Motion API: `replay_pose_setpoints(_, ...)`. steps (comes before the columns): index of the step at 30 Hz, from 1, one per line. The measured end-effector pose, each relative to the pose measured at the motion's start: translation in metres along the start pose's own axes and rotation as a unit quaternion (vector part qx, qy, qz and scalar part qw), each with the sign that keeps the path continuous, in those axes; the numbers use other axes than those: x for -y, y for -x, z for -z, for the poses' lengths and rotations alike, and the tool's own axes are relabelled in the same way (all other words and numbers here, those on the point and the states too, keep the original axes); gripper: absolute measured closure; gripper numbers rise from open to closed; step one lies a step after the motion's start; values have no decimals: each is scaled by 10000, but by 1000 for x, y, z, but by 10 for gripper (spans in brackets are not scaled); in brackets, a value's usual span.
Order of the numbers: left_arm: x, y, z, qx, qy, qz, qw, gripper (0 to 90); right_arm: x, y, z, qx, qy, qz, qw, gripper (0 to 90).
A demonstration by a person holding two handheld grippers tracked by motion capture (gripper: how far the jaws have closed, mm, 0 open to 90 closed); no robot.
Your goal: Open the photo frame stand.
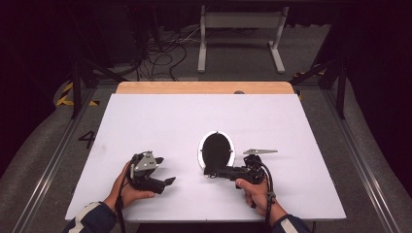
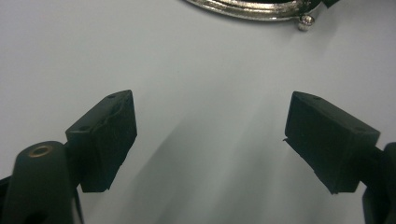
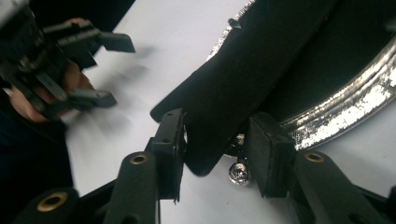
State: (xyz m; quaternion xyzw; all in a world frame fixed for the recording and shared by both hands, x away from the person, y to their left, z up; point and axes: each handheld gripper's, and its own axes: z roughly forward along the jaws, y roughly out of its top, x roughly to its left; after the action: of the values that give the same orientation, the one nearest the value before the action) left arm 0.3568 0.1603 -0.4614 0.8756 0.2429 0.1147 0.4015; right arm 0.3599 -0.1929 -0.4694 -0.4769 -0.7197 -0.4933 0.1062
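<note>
A white surface (image 1: 160, 121) carries an oval frame (image 1: 216, 150) with a bright silver rim and a black back, which lies flat just ahead of the right tongs (image 1: 212, 171) and well off to the side of the left tongs (image 1: 168, 180).

A black prop leg (image 3: 243, 88) runs across the back of the frame. In the right gripper view its rounded lower end sits between the jaws of the right tongs. The jaws stand part open: one pad (image 3: 173, 149) is at the leg's edge, and the other stands a little clear of it, so the leg looks let go rather than pinched. A small silver ball foot (image 3: 239, 171) of the rim sits just below the leg's tip.

The left tongs stand wide and hold nothing; only bare surface lies between their jaws, with the rim at the far edge.

Judging from this, the frame is already laid down and the grip on its leg is loose. What seems left is drawing the right tongs away.
</note>
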Motion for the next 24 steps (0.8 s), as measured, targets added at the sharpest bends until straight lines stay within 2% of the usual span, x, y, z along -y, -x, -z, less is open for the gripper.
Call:
replay_pose_setpoints(5, -12, 1, -17, 93, -114, -145, 9998, 173, -5, 4, -2, -268, 109, -491, 9984, 591)
replay_pose_setpoints(8, -20, 1, -24, 129, -100, -196, 9997, 173, -7, 6, -3, -318, 176, -645, 9973, 573)
replay_pose_setpoints(10, -25, 0, -29, 133, -160, -317, 9993, 173, -9, 8, -5, -363, 169, -741, 9964, 575)
replay_pose_setpoints(12, -28, -2, -32, 207, -101, -237, 9995, 176, -10, 9, -6, -314, 205, -819, 9959, 600)
replay_pose_setpoints(13, -30, -4, -34, 227, -80, -155, 9996, 177, -11, 9, -7, -303, 204, -786, 9962, 604)
replay_pose_setpoints(16, -34, -8, -40, 246, -62, -116, 9996, 182, -13, 11, -8, -319, 176, -763, 9964, 627)
replay_pose_setpoints(19, -37, -13, -48, 400, -115, -4, 9991, 183, -14, 12, -8, -329, 141, -596, 9976, 644)
replay_pose_setpoints(20, -39, -15, -51, 438, -89, 41, 9990, 184, -14, 11, -8, -347, 154, -487, 9981, 645)
replay_pose_setpoints(22, -44, -20, -55, 468, -42, 145, 9988, 178, -15, 7, -8, -273, 147, -57, 9995, 647)
replay_pose_setpoints(24, -49, -26, -58, 611, 5, 368, 9975, 178, -16, 4, -8, -230, 149, 257, 9993, 649)
